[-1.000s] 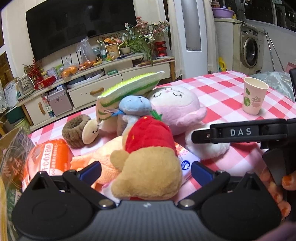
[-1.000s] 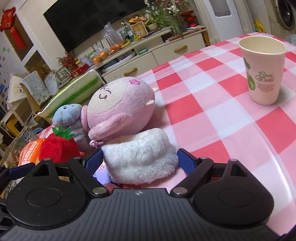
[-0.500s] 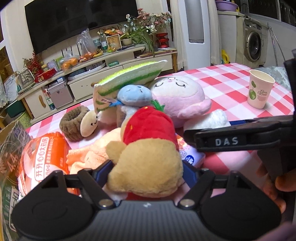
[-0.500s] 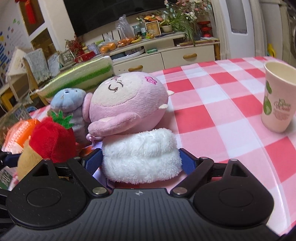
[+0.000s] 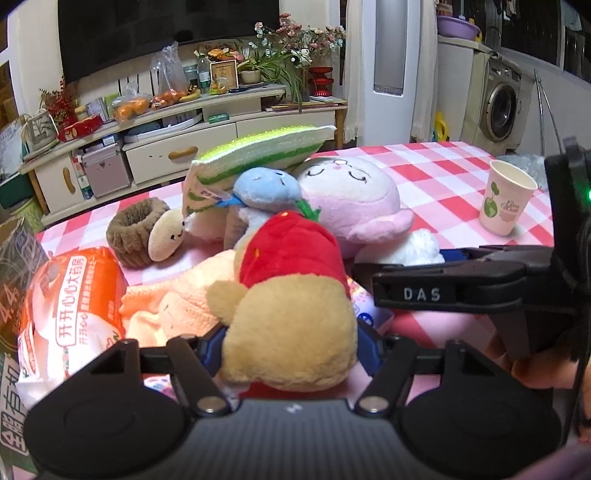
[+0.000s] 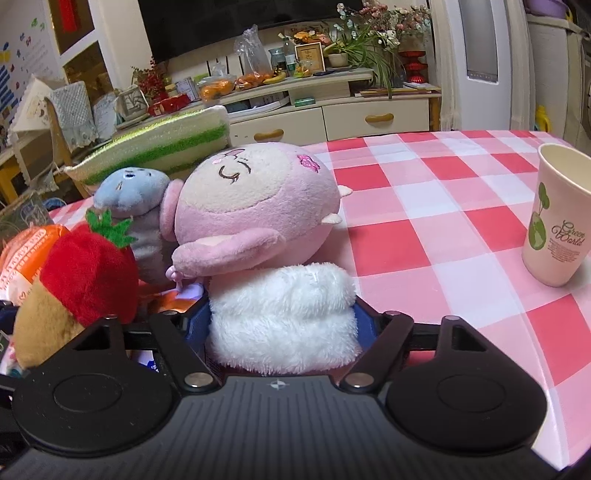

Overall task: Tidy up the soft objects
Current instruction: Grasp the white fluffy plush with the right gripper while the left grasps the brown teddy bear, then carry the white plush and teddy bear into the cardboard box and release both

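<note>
The left tongs (image 5: 291, 347) have just been closing and now squeeze the tan plush bear in a red strawberry hat (image 5: 291, 314), low in the middle of the frame. The right tongs (image 6: 282, 319) have been closing on the fluffy white plush body of the pink doll (image 6: 284, 317), pads just touching. Lifting both could drag the piled toys and knock the paper cup (image 6: 557, 221) at the right.

Both views are evenly lit by soft indoor light from above, moderately bright, with a warm cast. Shadows are faint: a soft one lies under the cup (image 6: 554, 218) on the table (image 6: 424, 206), toward the lower right. No hard glare shows, only a dull sheen on the dark TV (image 5: 166, 33) at the upper left and a small green lamp glowing at the right edge of the left view. Fisheye distortion bends the cabinet (image 5: 177, 147) and the door frames near the edges, and the corners darken. The plush toys are sharp; the far background is slightly soft.
</note>
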